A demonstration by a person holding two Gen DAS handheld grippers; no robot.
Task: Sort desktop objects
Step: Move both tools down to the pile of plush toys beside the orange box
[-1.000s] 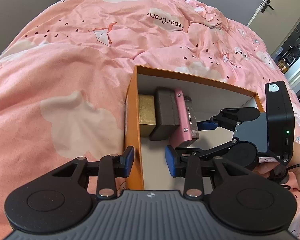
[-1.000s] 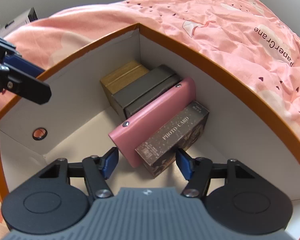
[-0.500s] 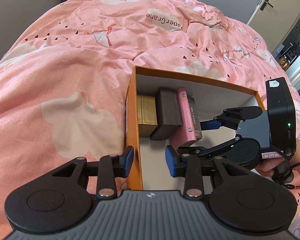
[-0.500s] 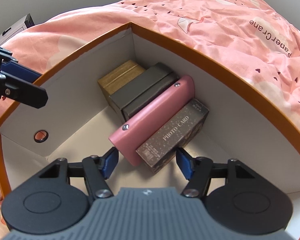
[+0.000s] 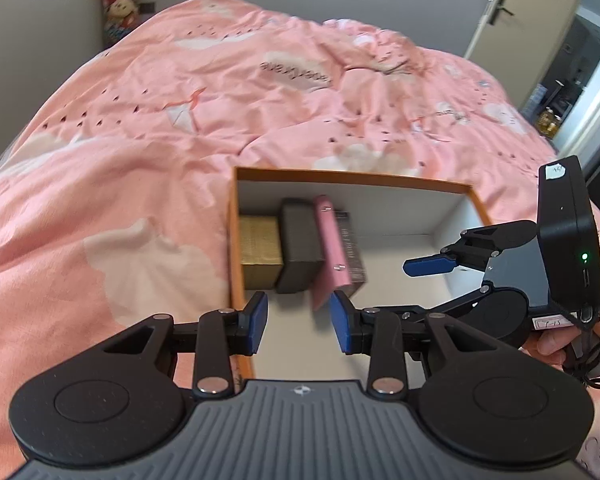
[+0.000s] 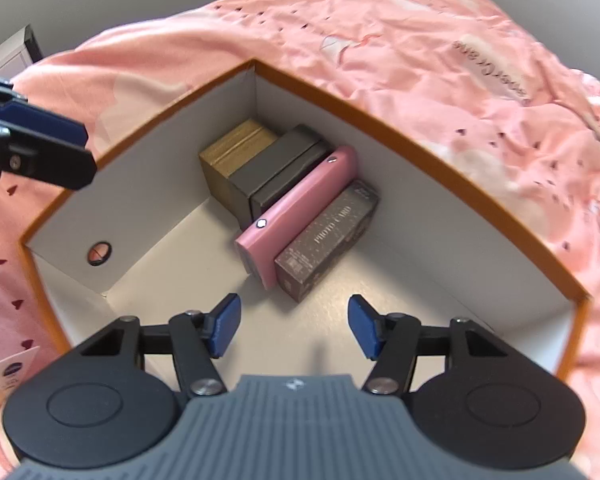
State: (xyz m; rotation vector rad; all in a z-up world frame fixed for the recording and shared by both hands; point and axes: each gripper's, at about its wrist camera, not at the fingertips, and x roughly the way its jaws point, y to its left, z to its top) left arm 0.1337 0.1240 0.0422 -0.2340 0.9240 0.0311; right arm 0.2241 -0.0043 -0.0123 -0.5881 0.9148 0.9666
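An orange box with white inside [image 5: 354, 178] [image 6: 440, 158] lies on the pink bedspread. In its far left corner stand side by side a gold box [image 5: 260, 250] [image 6: 236, 150], a dark grey box [image 5: 302, 254] [image 6: 280, 168], a pink case [image 5: 332, 256] [image 6: 300, 204] and a brown "Photo Card" box [image 5: 352, 248] [image 6: 328, 240]. My left gripper [image 5: 298, 322] is open and empty over the box's near left wall. My right gripper [image 6: 292, 330] [image 5: 428, 266] is open and empty above the box floor, short of the brown box.
The pink bedspread [image 5: 140, 140] surrounds the box. Plush toys [image 5: 120, 12] sit at the far wall. A door [image 5: 512, 20] stands at the right. A small white tube [image 6: 4, 380] lies on the bed left of the box. The box's near wall has a round hole [image 6: 100, 252].
My right gripper has drawn back and up from the brown box, its jaws wider apart. My left gripper has lifted and pulled back, with more of the bed in view. The items in the box stayed.
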